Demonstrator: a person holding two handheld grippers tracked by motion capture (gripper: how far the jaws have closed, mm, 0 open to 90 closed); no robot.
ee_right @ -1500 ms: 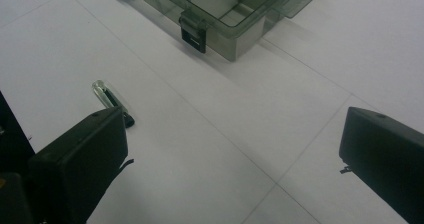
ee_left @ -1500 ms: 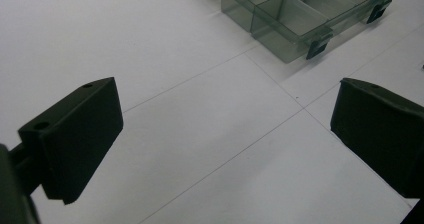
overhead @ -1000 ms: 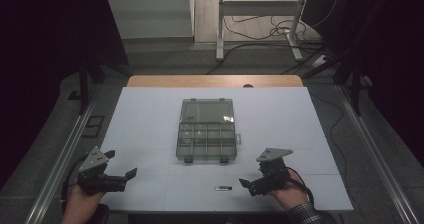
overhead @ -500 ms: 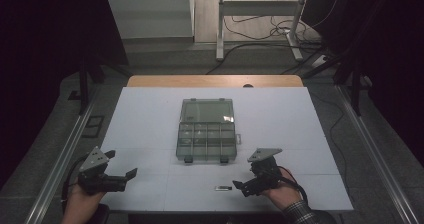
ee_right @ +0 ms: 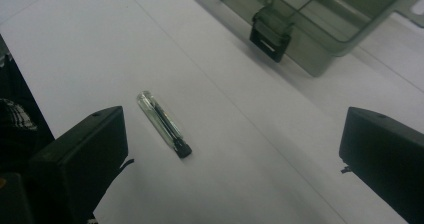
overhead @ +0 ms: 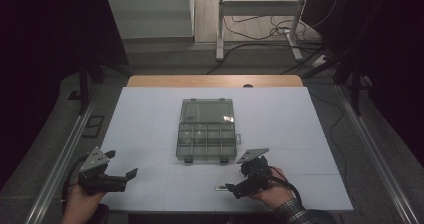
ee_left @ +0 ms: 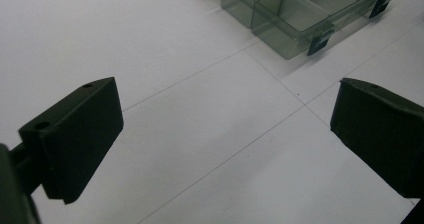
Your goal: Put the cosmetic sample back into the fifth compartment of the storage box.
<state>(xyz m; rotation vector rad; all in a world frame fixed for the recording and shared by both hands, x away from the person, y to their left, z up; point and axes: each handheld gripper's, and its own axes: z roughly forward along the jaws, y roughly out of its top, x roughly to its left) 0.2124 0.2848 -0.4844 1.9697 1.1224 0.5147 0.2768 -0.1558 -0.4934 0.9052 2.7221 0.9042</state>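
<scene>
My right gripper [overhead: 235, 190] sits in the lower middle of the high view, jaws spread wide and gripping nothing. Through its own camera the two black jaws [ee_right: 235, 149] rise at the lower left and lower right corners with bare white table between them. Just right of the left-hand jaw there lies a small clear tube with a black cap [ee_right: 163, 123], flat on the table, cap end pointing toward the lower right of that frame. The jaws are not touching it. From above, the same tube [overhead: 220, 187] is a tiny dark sliver just left of my right gripper's tips, near the table's front edge.

My left gripper [overhead: 131, 175] is down in the lower left of the high view, also released, jaws apart and empty. In its own camera the jaws [ee_left: 225, 139] stand wide over plain white table [ee_left: 165, 49] crossed by thin lines.

Farther out, a smoky clear organiser box [overhead: 206, 131] sits at the centre of the high view, lid open and lying flat behind it, divided compartments toward me. Its corner with black latches shows at the upper right of the left gripper view [ee_left: 300, 19], and one black latch with the tray's edge at the upper right of the right gripper view [ee_right: 320, 29]. What lies in the compartments, I cannot tell.
</scene>
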